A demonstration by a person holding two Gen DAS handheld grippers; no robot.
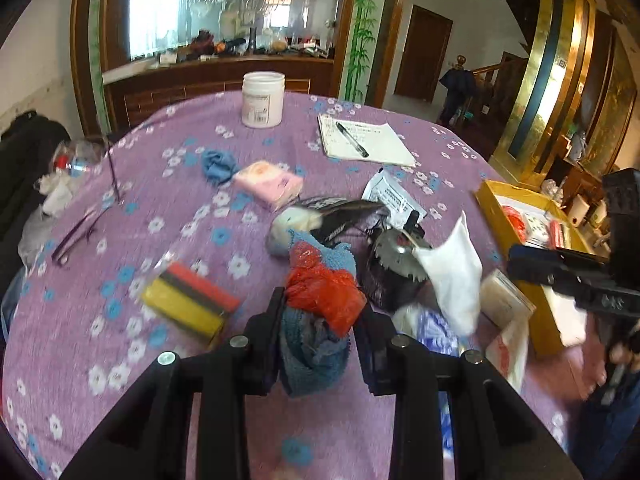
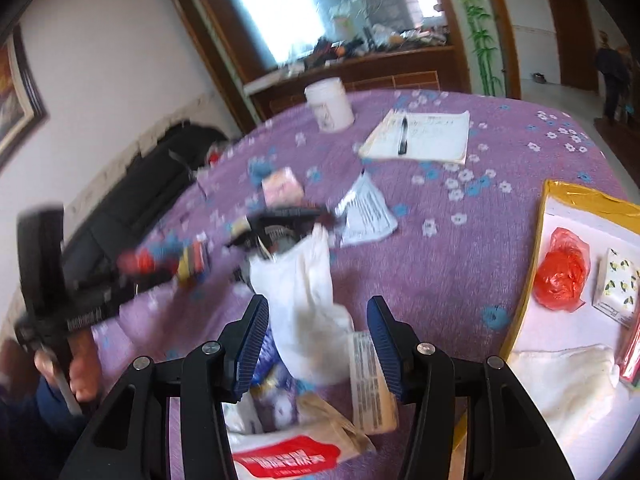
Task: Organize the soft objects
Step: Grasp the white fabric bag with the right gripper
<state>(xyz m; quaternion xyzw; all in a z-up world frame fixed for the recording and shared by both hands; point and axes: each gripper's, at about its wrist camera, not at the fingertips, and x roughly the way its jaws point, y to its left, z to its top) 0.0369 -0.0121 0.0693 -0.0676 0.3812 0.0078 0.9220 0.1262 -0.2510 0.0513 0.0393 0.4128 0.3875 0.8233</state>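
The left tool is gripping a blue towel with a red bag above the bench, probably carrying both to the yellow tray, while the right tool is standing open around a white cloth.

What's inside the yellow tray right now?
In the tray: a red bag, a lemon-print tissue pack, a white cloth and a red packet, cut off at the frame edge. Anything beneath the cloth is hidden.
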